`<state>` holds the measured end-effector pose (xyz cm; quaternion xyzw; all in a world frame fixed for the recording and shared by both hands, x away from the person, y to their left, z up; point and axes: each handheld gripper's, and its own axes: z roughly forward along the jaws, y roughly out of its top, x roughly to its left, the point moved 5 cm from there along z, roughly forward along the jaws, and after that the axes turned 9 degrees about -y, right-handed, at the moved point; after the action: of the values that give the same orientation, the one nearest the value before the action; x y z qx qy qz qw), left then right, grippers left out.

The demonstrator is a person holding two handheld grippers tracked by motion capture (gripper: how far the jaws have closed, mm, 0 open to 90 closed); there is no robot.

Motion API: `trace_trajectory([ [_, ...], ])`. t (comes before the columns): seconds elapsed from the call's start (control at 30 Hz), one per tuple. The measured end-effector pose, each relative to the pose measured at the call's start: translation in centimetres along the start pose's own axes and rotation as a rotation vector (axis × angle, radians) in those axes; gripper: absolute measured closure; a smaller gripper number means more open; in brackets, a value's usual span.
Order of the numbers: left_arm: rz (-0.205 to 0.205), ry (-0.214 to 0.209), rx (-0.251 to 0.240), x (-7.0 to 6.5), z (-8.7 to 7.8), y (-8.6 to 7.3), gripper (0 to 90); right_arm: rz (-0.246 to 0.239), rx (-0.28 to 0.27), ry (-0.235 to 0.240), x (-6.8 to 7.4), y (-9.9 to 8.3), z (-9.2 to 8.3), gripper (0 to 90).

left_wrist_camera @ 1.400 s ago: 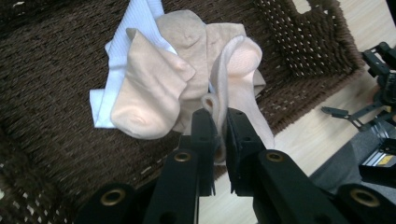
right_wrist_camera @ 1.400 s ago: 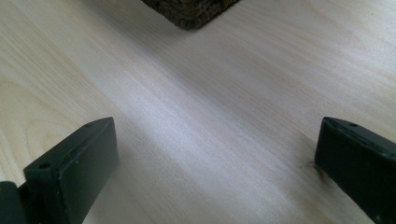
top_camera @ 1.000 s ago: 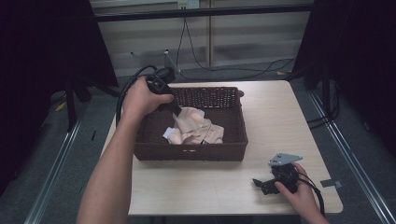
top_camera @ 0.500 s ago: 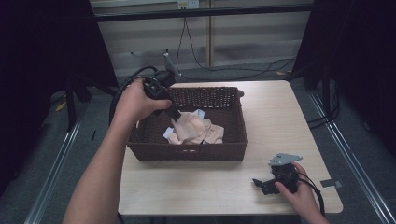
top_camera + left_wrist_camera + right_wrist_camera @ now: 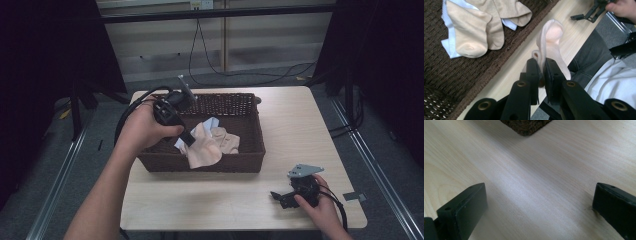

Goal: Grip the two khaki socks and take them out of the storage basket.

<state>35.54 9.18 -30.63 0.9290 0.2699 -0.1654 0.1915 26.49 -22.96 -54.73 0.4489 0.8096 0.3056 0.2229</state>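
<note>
Peach sock (image 5: 550,37) pinched by left gripper (image 5: 541,72); high view adds basket (image 5: 200,162).

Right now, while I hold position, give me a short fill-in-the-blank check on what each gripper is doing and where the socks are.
1. The left gripper is shut on a beige ____.
2. The other socks lie inside the woven brown ____.
3. The right gripper rests on the table with its jaws ____.
4. The held sock hangs over the basket's ____ wall.

Missing words: sock; basket; open; near
</note>
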Motion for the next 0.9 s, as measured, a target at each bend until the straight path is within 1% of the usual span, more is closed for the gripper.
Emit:
trace_trajectory([
  [0.07, -0.006, 0.001, 0.000, 0.2, 0.5, -0.4, 82.8, 0.000, 0.000, 0.000, 0.0, 0.0, 0.0, 0.0],
  [0.1, -0.006, 0.001, 0.000, 0.2, 0.5, -0.4, 82.7, -0.002, -0.001, -0.001, 0.0, 0.0, 0.0, 0.0],
  [0.17, -0.008, -0.008, 0.009, 0.6, 1.6, -1.0, 82.7, 0.001, 0.000, 0.000, 0.0, 0.0, 0.0, 0.0],
  [0.2, -0.008, -0.008, 0.009, 0.6, 1.6, -1.0, 82.8, -0.001, 0.000, 0.001, 0.0, 0.0, 0.0, 0.0],
  [0.23, -0.006, -0.007, 0.015, 0.8, 2.4, -1.3, 82.7, 0.003, 0.003, 0.001, 0.1, 0.0, 0.0, 0.0],
  [0.33, -0.005, -0.013, 0.019, 0.8, 3.5, -1.8, 82.7, -0.003, 0.001, 0.001, 0.0, 0.0, 0.0, 0.0],
  [0.5, 0.007, -0.040, 0.024, 0.9, 5.3, -2.4, 82.5, 0.000, 0.004, 0.001, 0.0, -0.1, -0.1, 0.0],
  [0.53, 0.003, -0.040, 0.019, 1.0, 5.6, -2.5, 82.5, -0.003, 0.005, 0.002, 0.0, -0.1, -0.1, 0.0],
  [0.6, 0.008, -0.044, 0.024, 1.2, 6.4, -2.7, 82.3, -0.003, 0.005, 0.002, 0.0, -0.1, -0.1, 0.0],
  [0.63, 0.008, -0.044, 0.024, 1.2, 6.4, -2.7, 82.3, -0.003, 0.005, 0.002, 0.0, -0.1, -0.1, 0.0],
  [0.67, 0.008, -0.050, 0.028, 1.3, 7.1, -2.9, 82.3, -0.004, 0.005, 0.002, 0.0, -0.1, -0.1, 0.0],
  [0.7, 0.008, -0.050, 0.028, 1.3, 7.1, -2.9, 82.3, -0.004, 0.005, 0.002, 0.0, -0.1, -0.1, 0.0],
  [0.73, 0.009, -0.048, 0.030, 1.4, 7.8, -3.1, 82.3, -0.003, 0.005, 0.002, 0.0, -0.1, -0.1, 0.0],
  [0.8, 0.013, -0.055, 0.039, 1.4, 8.4, -3.3, 82.2, -0.004, 0.005, 0.002, 0.0, -0.1, -0.1, 0.0],
  [0.83, 0.013, -0.060, 0.028, 1.4, 8.7, -3.4, 82.2, -0.003, 0.005, 0.002, 0.0, -0.1, -0.1, 0.0],
  [0.9, 0.015, -0.065, 0.030, 1.4, 9.0, -3.4, 82.1, -0.003, 0.005, 0.002, 0.0, -0.1, -0.1, 0.0],
])
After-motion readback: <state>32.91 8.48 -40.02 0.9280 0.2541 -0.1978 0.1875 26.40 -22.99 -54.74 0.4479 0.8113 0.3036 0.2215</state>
